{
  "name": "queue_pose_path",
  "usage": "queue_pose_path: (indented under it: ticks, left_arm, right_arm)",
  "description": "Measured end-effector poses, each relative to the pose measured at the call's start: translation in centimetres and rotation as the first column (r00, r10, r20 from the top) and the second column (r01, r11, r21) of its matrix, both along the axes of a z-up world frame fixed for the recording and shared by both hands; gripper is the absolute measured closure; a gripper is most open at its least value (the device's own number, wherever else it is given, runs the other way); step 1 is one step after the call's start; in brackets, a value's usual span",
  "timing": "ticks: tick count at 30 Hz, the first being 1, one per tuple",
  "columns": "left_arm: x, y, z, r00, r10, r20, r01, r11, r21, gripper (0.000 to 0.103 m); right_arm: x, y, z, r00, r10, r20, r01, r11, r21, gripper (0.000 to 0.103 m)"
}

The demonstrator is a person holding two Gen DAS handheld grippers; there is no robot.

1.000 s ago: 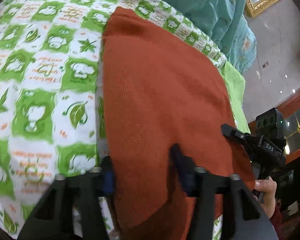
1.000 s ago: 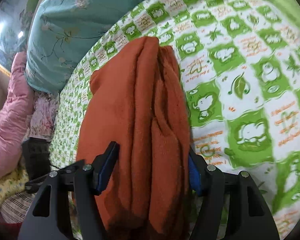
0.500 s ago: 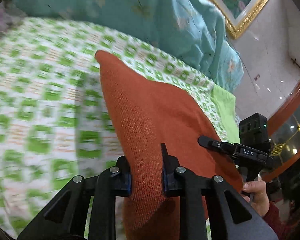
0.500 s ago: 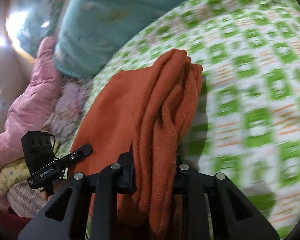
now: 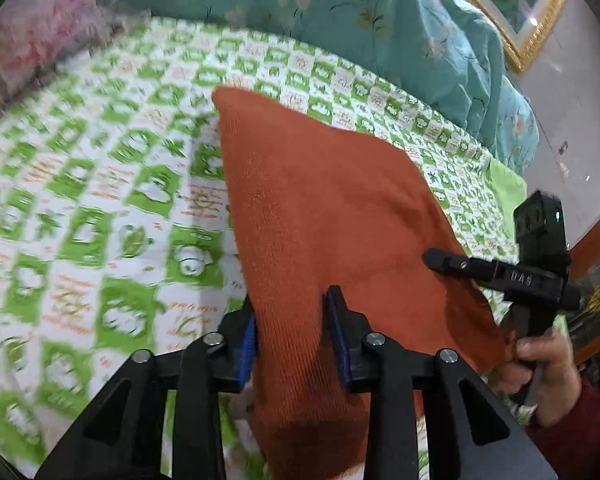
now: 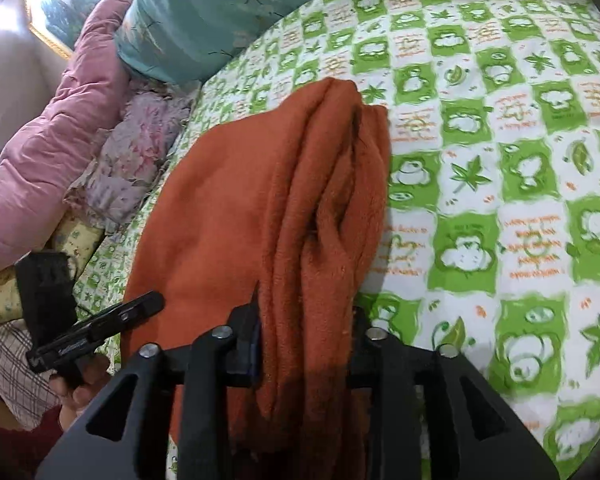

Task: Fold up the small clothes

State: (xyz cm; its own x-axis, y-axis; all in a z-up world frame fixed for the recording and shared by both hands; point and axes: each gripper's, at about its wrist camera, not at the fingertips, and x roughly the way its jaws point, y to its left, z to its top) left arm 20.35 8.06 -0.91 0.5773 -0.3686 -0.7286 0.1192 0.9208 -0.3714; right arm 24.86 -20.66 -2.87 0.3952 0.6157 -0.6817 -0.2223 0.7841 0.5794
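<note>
A rust-orange knitted garment [image 5: 324,208] is held stretched above a green-and-white patterned bed sheet [image 5: 100,184]. My left gripper [image 5: 290,320] is shut on its near left edge. In the right wrist view the garment [image 6: 260,208] hangs in bunched folds, and my right gripper [image 6: 306,320] is shut on that bunched edge. Each gripper shows in the other's view: the right one [image 5: 500,272] at the garment's right edge, the left one [image 6: 96,328] at its left edge.
A teal floral quilt [image 5: 340,20] lies along the far side of the bed. A pink padded quilt [image 6: 48,136] and a pale flowered cloth [image 6: 132,152] are piled at the bed's left. A gold picture frame [image 5: 520,36] hangs on the wall.
Both grippers have closed on the garment's near edge and lifted it off the sheet. The views have tilted up, showing more of the quilts and wall.
</note>
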Motion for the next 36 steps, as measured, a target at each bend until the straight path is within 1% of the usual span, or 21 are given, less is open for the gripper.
queue_pose_path:
  ticks: [2, 4, 7, 9, 11, 13, 16, 18, 19, 20, 21, 22, 23, 24, 25, 27, 29, 30, 31, 33, 36]
  left_arm:
    - [-1.6, 0.1, 0.6, 1.000, 0.006, 0.022, -0.007, 1.000, 0.027, 0.065]
    - [-3.8, 0.1, 1.1, 0.999, 0.006, 0.043, -0.008, 0.999, 0.050, 0.064]
    - [-6.8, -0.1, 1.4, 0.999, -0.003, 0.054, -0.001, 0.997, 0.076, 0.058]
    - [-9.3, -0.5, 1.1, 0.998, -0.018, 0.052, 0.011, 0.992, 0.124, 0.056]
    - [-10.8, -1.1, 0.6, 0.998, -0.026, 0.055, 0.016, 0.985, 0.173, 0.056]
    - [-11.5, -1.9, -0.3, 0.998, -0.025, 0.052, 0.013, 0.976, 0.219, 0.056]
    - [-11.2, -2.5, -1.2, 0.999, -0.014, 0.030, 0.007, 0.976, 0.219, 0.056]
    - [-10.9, -2.8, -1.4, 0.999, 0.005, 0.047, -0.016, 0.973, 0.232, 0.056]
    - [-10.7, -2.9, -1.5, 0.999, 0.014, 0.050, -0.025, 0.972, 0.235, 0.056]
    - [-10.3, -3.0, -1.7, 0.999, 0.022, 0.049, -0.033, 0.972, 0.233, 0.056]
    - [-9.9, -3.0, -1.9, 0.998, 0.034, 0.048, -0.045, 0.972, 0.232, 0.056]
    - [-9.5, -3.0, -2.2, 0.998, 0.044, 0.049, -0.054, 0.970, 0.236, 0.056]
    - [-9.2, -3.1, -2.3, 0.998, 0.050, 0.049, -0.060, 0.968, 0.243, 0.056]
    - [-8.8, -3.1, -2.5, 0.997, 0.064, 0.042, -0.073, 0.965, 0.251, 0.058]
    - [-8.6, -3.0, -2.6, 0.996, 0.078, 0.039, -0.085, 0.964, 0.254, 0.062]
    - [-8.7, -2.4, -2.1, 0.992, 0.114, 0.052, -0.123, 0.965, 0.233, 0.087]
    - [-9.6, -2.0, -0.8, 0.984, 0.144, 0.108, -0.165, 0.961, 0.223, 0.088]
    - [-10.2, -2.1, -0.2, 0.978, 0.152, 0.146, -0.184, 0.952, 0.244, 0.090]
    - [-10.4, -2.4, -0.1, 0.976, 0.150, 0.157, -0.188, 0.947, 0.262, 0.092]
    - [-10.5, -2.9, -0.5, 0.978, 0.158, 0.134, -0.191, 0.939, 0.287, 0.094]
    - [-11.1, -4.0, -1.4, 0.979, 0.168, 0.114, -0.197, 0.922, 0.334, 0.095]
  right_arm:
    - [-0.8, -0.7, 0.5, 1.000, -0.022, 0.000, 0.022, 0.999, -0.035, 0.051]
    - [-2.2, -1.5, 1.3, 0.999, -0.045, 0.015, 0.045, 0.998, -0.042, 0.051]
    - [-5.3, -2.7, 2.6, 0.996, -0.081, 0.042, 0.082, 0.996, -0.017, 0.049]
    - [-7.9, -3.3, 3.3, 0.993, -0.100, 0.066, 0.100, 0.995, -0.002, 0.049]
    - [-9.7, -3.5, 3.6, 0.991, -0.110, 0.081, 0.110, 0.994, 0.003, 0.049]
    - [-11.3, -3.3, 3.8, 0.990, -0.098, 0.100, 0.100, 0.995, -0.008, 0.049]
    - [-12.3, -1.9, 3.9, 0.990, -0.050, 0.129, 0.057, 0.997, -0.048, 0.049]
    - [-12.4, -0.9, 3.8, 0.988, -0.027, 0.151, 0.040, 0.996, -0.082, 0.049]
    - [-12.4, -0.5, 3.6, 0.988, -0.019, 0.155, 0.035, 0.995, -0.098, 0.051]
    - [-12.2, -0.3, 3.3, 0.988, -0.013, 0.152, 0.030, 0.993, -0.113, 0.057]
    - [-11.8, 0.1, 2.7, 0.991, -0.009, 0.136, 0.027, 0.991, -0.129, 0.067]
    - [-11.8, 0.2, 2.3, 0.992, -0.008, 0.124, 0.025, 0.991, -0.132, 0.073]
    - [-11.7, 0.2, 1.8, 0.994, -0.012, 0.106, 0.026, 0.991, -0.133, 0.087]
    - [-11.5, 0.2, 1.4, 0.996, -0.013, 0.090, 0.025, 0.992, -0.126, 0.098]
    - [-11.5, 0.2, 1.3, 0.996, -0.016, 0.083, 0.025, 0.993, -0.113, 0.098]
    - [-11.5, -0.5, 1.9, 0.995, -0.035, 0.096, 0.042, 0.997, -0.069, 0.098]
    - [-11.9, -1.4, 3.6, 0.989, -0.057, 0.140, 0.062, 0.997, -0.034, 0.098]
    - [-12.1, -1.6, 4.4, 0.986, -0.061, 0.155, 0.066, 0.997, -0.027, 0.098]
    - [-12.3, -1.9, 5.1, 0.984, -0.056, 0.171, 0.063, 0.997, -0.033, 0.098]
    - [-12.4, -1.8, 5.4, 0.982, -0.041, 0.185, 0.056, 0.996, -0.074, 0.099]
    - [-12.5, -1.7, 4.6, 0.985, -0.037, 0.167, 0.056, 0.992, -0.112, 0.099]
